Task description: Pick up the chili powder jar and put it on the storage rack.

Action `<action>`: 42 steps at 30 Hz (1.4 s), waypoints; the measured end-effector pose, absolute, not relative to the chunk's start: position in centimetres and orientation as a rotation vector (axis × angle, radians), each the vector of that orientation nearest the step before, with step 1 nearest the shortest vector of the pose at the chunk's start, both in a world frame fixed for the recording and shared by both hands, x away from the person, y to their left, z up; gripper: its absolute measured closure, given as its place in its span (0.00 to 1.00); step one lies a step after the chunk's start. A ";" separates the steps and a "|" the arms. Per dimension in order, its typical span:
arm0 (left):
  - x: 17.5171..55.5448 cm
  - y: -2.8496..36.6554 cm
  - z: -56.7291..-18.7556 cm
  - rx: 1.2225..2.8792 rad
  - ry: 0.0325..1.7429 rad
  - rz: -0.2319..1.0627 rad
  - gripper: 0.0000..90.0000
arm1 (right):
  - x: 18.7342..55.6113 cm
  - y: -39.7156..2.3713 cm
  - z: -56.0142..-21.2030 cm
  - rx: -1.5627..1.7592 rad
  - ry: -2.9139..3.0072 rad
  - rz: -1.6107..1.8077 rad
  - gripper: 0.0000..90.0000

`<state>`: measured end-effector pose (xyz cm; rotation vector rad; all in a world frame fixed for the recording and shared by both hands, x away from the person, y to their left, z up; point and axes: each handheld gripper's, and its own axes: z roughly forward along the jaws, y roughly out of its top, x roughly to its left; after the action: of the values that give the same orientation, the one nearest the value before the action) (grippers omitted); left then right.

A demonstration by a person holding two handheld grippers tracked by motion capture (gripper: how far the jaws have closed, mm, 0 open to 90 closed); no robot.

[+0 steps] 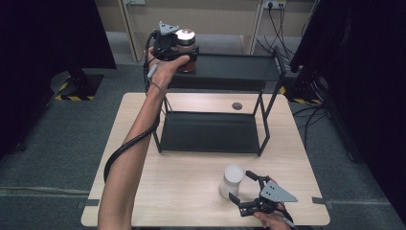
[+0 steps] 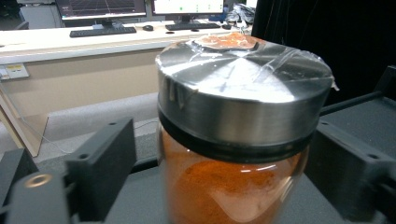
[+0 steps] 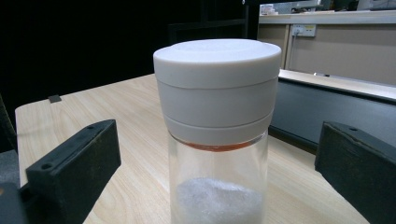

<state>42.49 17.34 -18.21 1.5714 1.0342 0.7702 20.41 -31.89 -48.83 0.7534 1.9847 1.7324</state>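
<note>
A glass jar of orange powder [image 1: 186, 48] with a silver lid stands at the left end of the black rack's top shelf [image 1: 239, 67]. My left gripper [image 1: 184, 56] reaches around it. In the left gripper view the jar [image 2: 243, 93] sits between the jaws of the left gripper [image 2: 224, 177], with a gap at the left jaw, so the gripper is open. On the wooden table [image 1: 191, 191], a clear jar with a white lid [image 1: 231, 179] and white powder stands near the front right. My right gripper [image 1: 240, 185] is open around that jar [image 3: 217, 93], both jaws of the right gripper [image 3: 217, 177] well apart from the glass.
The rack's lower shelf [image 1: 210, 132] is bare and rests on the table's far half. A dark round spot [image 1: 237, 106] marks the tabletop behind it. Black curtains flank both sides. A desk with a keyboard [image 2: 102, 31] stands beyond the rack.
</note>
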 end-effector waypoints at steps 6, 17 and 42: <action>41.8 17.0 -17.9 1.567 1.038 0.776 0.00 | 20.5 -31.9 -48.9 0.755 1.987 1.732 0.00; 40.4 17.0 -17.8 1.574 1.027 0.773 0.00 | 20.4 -31.8 -48.9 0.752 1.984 1.736 0.00; 35.8 19.1 -21.2 1.547 0.897 0.686 0.01 | 20.4 -31.8 -48.8 0.750 1.979 1.730 0.00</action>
<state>35.85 19.10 -21.22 1.5474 0.8972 0.6856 20.41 -31.80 -48.83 0.7504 1.9793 1.7305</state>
